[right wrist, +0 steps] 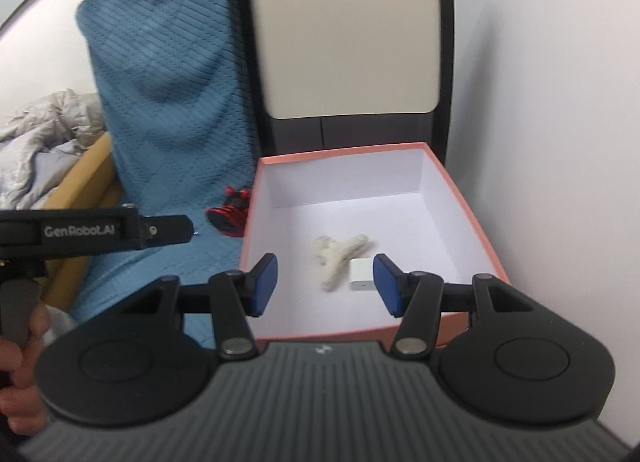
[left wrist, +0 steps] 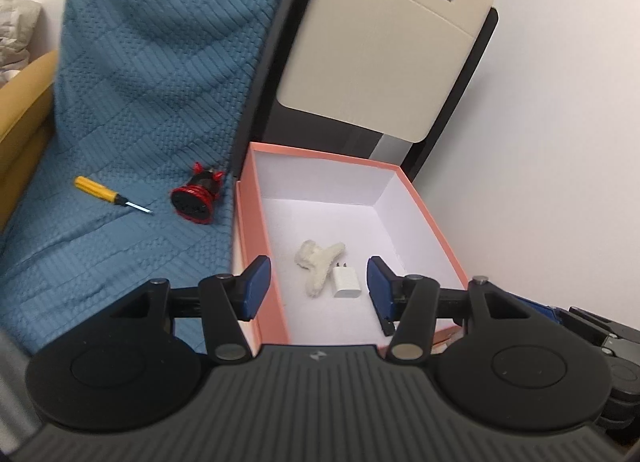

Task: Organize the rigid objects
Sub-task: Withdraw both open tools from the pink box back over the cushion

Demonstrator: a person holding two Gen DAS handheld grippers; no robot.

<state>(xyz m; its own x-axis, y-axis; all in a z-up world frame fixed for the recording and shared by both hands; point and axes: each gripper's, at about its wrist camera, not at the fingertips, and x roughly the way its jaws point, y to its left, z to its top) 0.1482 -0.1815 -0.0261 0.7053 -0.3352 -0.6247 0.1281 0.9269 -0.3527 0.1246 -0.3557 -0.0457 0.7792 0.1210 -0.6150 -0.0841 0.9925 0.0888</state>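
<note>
Two things lie in the box [left wrist: 420,197] already: a white plug [left wrist: 346,282] and a fuzzy clip [left wrist: 316,262]. At ten o'clock from the box, the screwdriver [left wrist: 108,194] and red toy [left wrist: 198,197] wait on the blanket [left wrist: 120,101]. The left claw [left wrist: 318,286] and right claw [right wrist: 325,284] are both released, holding nothing.

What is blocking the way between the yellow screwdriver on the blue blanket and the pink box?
The red round gadget lies on the blanket between the yellow screwdriver and the pink box, close to the box's near wall. That wall stands up too, so the screwdriver would have to be lifted over both.
</note>
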